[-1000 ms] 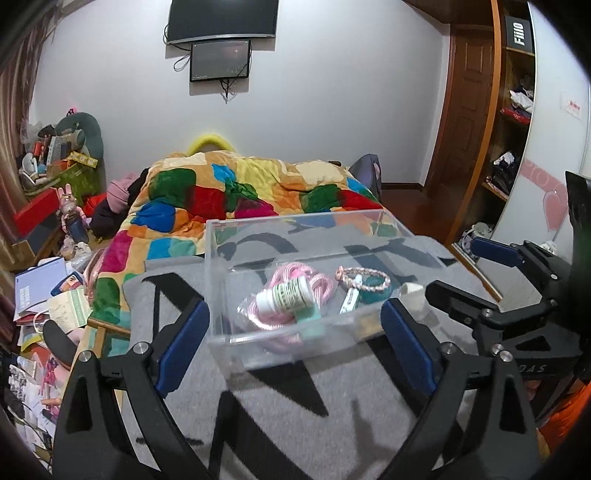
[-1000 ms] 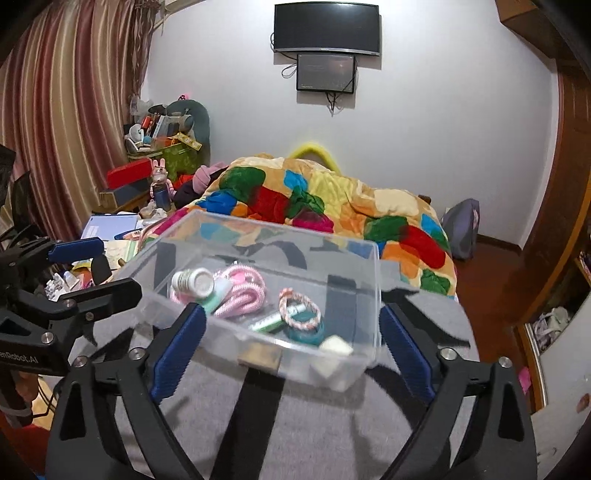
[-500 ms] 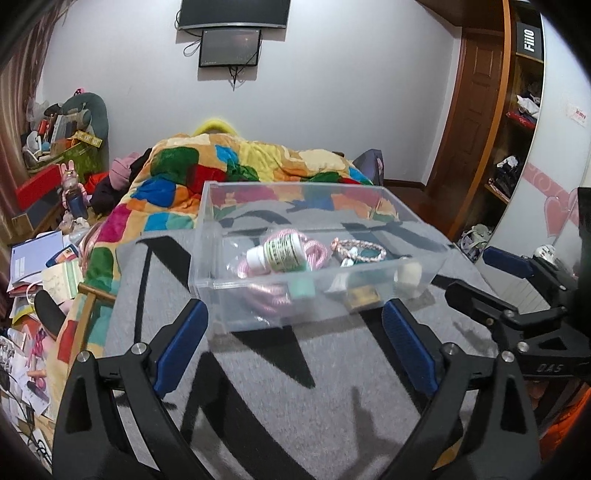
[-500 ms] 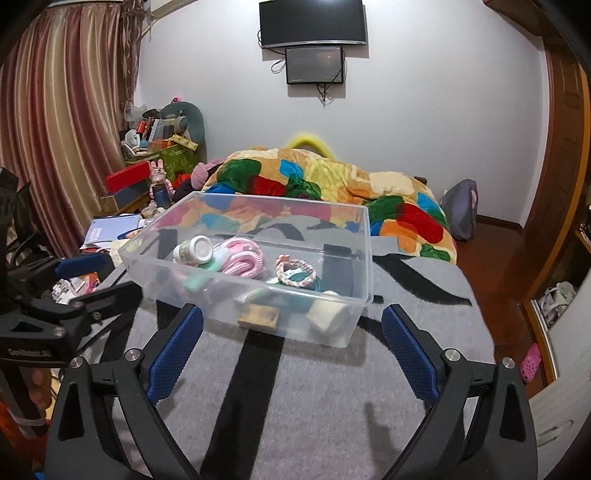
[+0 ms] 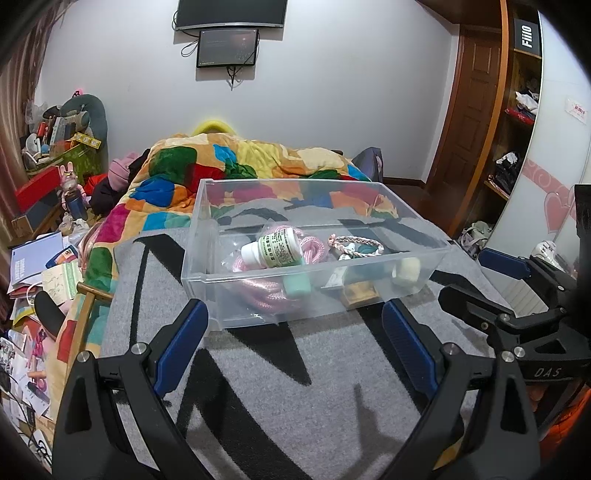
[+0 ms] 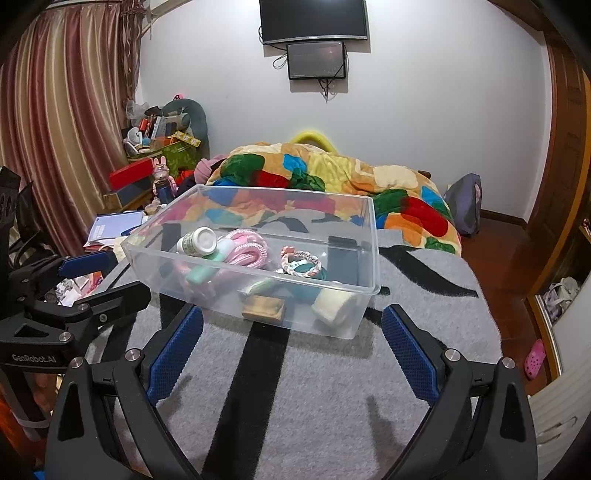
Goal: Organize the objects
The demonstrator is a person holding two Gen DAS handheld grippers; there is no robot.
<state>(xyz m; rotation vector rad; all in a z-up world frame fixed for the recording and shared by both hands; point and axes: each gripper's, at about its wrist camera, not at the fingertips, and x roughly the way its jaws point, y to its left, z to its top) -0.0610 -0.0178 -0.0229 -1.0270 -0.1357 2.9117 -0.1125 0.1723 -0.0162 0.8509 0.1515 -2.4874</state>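
A clear rectangular plastic bin (image 5: 207,266) sits open-topped on a grey blanket with broad black stripes (image 5: 295,387), at 12 o'clock from both tools and just beyond their fingertips. Its walls are transparent, so the contents read through the near side.

Contents, as seen from the left wrist view: a white pill bottle with a green-printed label (image 5: 273,248) lies on its side atop a coiled pink cord (image 5: 264,291) at the bin's 9 o'clock end. A mint-green cap-like piece (image 5: 296,286) rests against the near wall below the bottle. A braided pink-and-white bracelet (image 5: 354,243) lies toward 1 o'clock, over a dark teal item that is too obscured to identify. A small brown wooden block (image 5: 360,293) and a cream-coloured soft roll (image 5: 406,268) sit against the near wall toward 3 o'clock.

The left gripper (image 5: 295,343) has its blue-padded fingers spread wide, holding nothing and clear of the bin. The right gripper (image 6: 291,347) is likewise spread wide and unloaded, short of the bin's near wall; its body also shows at 3 o'clock in the left view.

Beyond the bin, at 12 o'clock, lies a multicoloured patchwork quilt (image 6: 332,173). A black wall-mounted screen (image 6: 314,20) hangs above.
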